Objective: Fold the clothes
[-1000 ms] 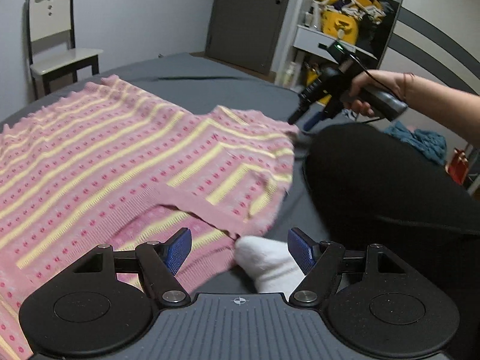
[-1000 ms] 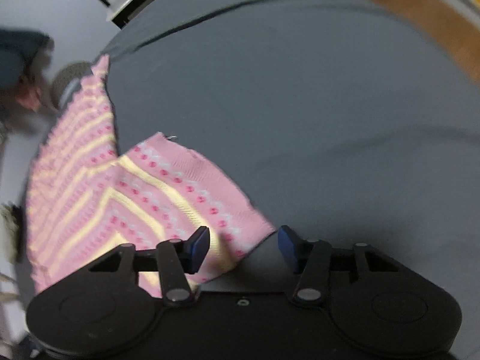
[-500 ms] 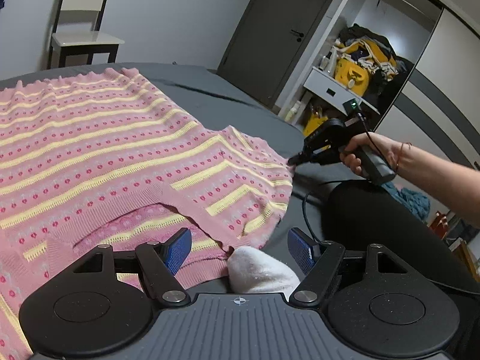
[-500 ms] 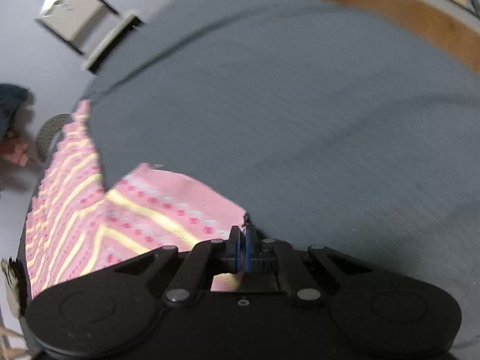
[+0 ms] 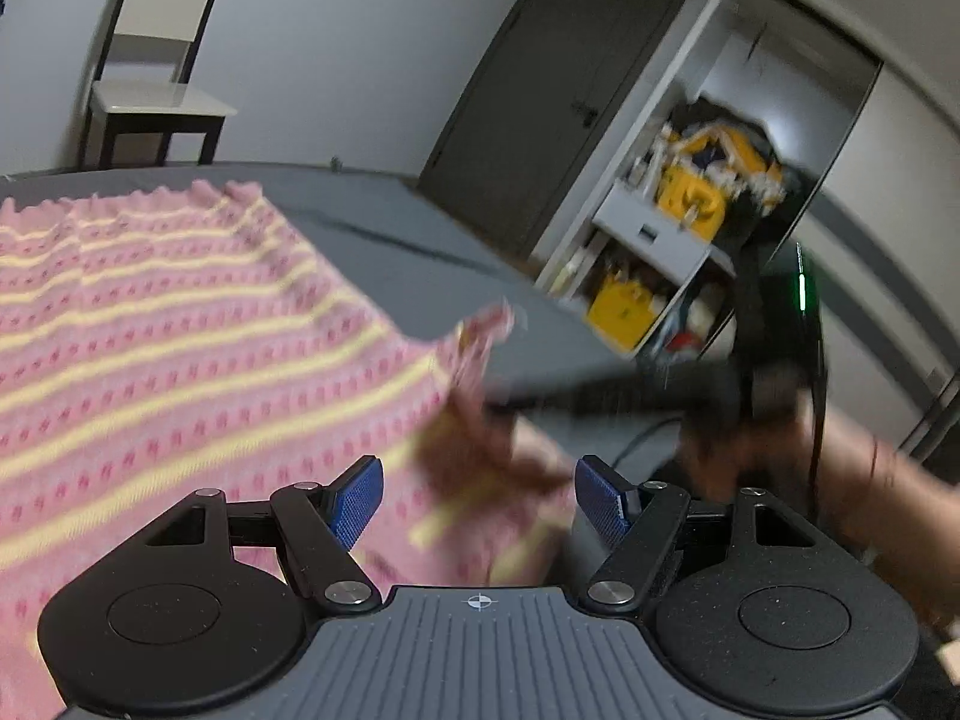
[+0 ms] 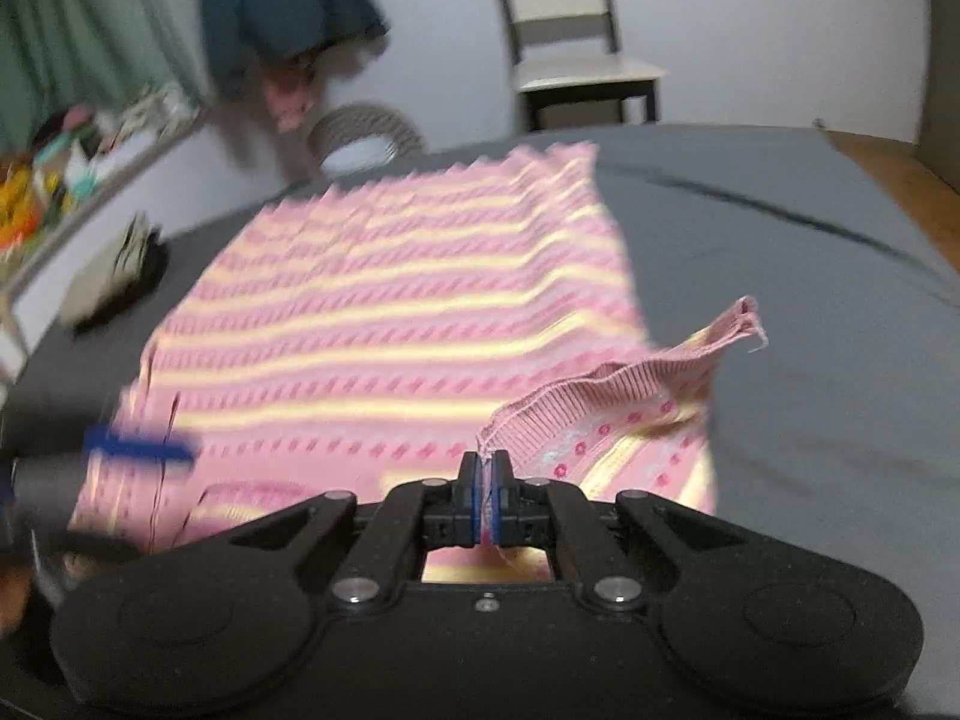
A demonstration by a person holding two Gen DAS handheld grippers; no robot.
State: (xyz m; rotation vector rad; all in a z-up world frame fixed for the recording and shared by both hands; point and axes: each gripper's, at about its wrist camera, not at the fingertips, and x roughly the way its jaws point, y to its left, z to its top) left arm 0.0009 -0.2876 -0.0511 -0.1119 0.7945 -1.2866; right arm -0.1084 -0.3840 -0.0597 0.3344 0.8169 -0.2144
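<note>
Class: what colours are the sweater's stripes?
Pink and yellow stripes on the sweater; clearest in right wrist view.

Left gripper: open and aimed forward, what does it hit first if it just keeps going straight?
Probably the pink striped sweater: the left gripper has its raised sleeve right ahead, carried by the right gripper. Motion blur leaves depth unclear.

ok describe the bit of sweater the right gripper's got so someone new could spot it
On the grey bed lies a pink sweater with yellow stripes. At its near right edge, a sleeve is lifted off the bed, and the right gripper is shut on the sleeve's ribbed cuff. That plain pink ribbing, free of stripes and dots, sets it apart.
</note>
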